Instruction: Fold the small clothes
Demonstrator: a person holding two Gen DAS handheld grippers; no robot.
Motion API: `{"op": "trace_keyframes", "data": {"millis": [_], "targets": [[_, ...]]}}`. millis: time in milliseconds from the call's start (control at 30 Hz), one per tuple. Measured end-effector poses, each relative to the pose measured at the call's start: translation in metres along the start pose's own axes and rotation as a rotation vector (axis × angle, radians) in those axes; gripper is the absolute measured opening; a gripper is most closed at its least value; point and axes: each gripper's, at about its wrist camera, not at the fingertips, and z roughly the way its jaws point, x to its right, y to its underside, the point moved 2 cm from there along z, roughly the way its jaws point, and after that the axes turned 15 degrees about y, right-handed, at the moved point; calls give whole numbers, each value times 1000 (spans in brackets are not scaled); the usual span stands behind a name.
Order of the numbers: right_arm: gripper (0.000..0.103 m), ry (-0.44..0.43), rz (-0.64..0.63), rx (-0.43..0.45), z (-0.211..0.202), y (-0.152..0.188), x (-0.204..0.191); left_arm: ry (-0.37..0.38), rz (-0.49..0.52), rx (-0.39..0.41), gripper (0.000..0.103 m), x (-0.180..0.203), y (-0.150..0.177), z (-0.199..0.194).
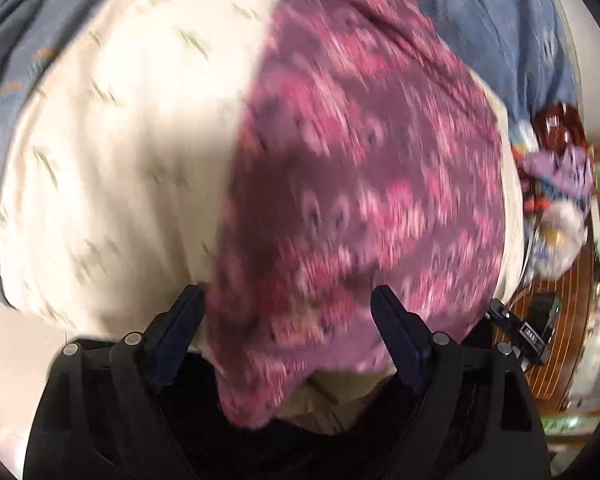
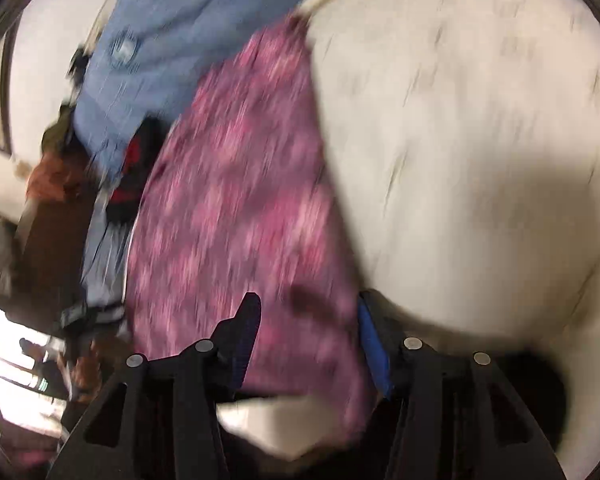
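Both views are smeared by motion blur. The largest surface recorded is a cream sheet (image 1: 112, 152), dotted with small grey-green dashes, on which everything else is laid; in the right wrist view the same cream sheet (image 2: 480, 140) fills the right half. A blue cloth (image 1: 492, 12) is seen bunched along the far edge and wraps round the left margin; in the right wrist view it (image 2: 172, 32) is heaped at upper left, with a pale round mark on it. The task's thing, a purple-and-pink patterned garment (image 1: 364, 168), is spread over the sheet's right portion and runs from the far edge down between the fingers of the left gripper (image 1: 288, 312), whose jaws are held wide apart with the cloth's near corner drooping between them, not pinched. In the right wrist view the garment (image 2: 236, 200) is likewise draped into the spread right gripper (image 2: 306, 320); whether cloth touches its fingers cannot be told. The sheet's near edge is hidden by both grippers' black bodies. At the right, beyond the sheet, a pile of mixed clothes (image 1: 556, 176) is noted on a brown wooden surface (image 1: 560, 360), with a small black device (image 1: 536, 332) beside it. A dark red-and-black item (image 2: 130, 176) is lodged between blue cloth and garment.
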Motion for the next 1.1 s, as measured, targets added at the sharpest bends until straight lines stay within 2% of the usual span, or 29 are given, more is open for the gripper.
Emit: {"op": "trace_keyframes", "data": {"millis": [100, 167, 200, 233, 267, 300, 367, 500, 567, 700, 867, 933, 1100], "targets": [[52, 22, -104, -68, 15, 18, -15, 22, 17, -28, 84, 3, 15, 6], [48, 55, -154, -80, 19, 19, -21, 4, 11, -15, 68, 2, 19, 9], [30, 64, -172, -90, 22, 17, -25, -15, 13, -4, 54, 1, 21, 6], [3, 88, -196, -92, 23, 17, -26, -20, 11, 6, 28, 0, 23, 4], [5, 98, -226, -97, 23, 19, -27, 13, -6, 4, 12, -2, 25, 1], [5, 93, -245, -87, 20, 21, -28, 45, -27, 4, 7, -5, 27, -2], [4, 26, -238, -64, 8, 20, -32, 94, -51, 39, 7, -5, 29, -11], [4, -143, -163, 35, -30, 8, -38, 207, -46, 115, 7, 11, 26, -30], [4, -219, -119, 83, -43, -3, -40, 277, -50, 148, 7, 19, 18, -38], [4, -312, -57, 170, -61, -28, -52, 350, -36, 215, 7, 40, -11, -49], [4, -381, 9, 249, -65, -85, -54, 391, -40, 285, 7, 50, -66, -58], [4, -388, 47, 282, -62, -113, -55, 391, -51, 317, 7, 52, -99, -57], [4, -408, 193, 336, -34, -195, -40, 334, -60, 368, 7, 56, -193, -40]]}}
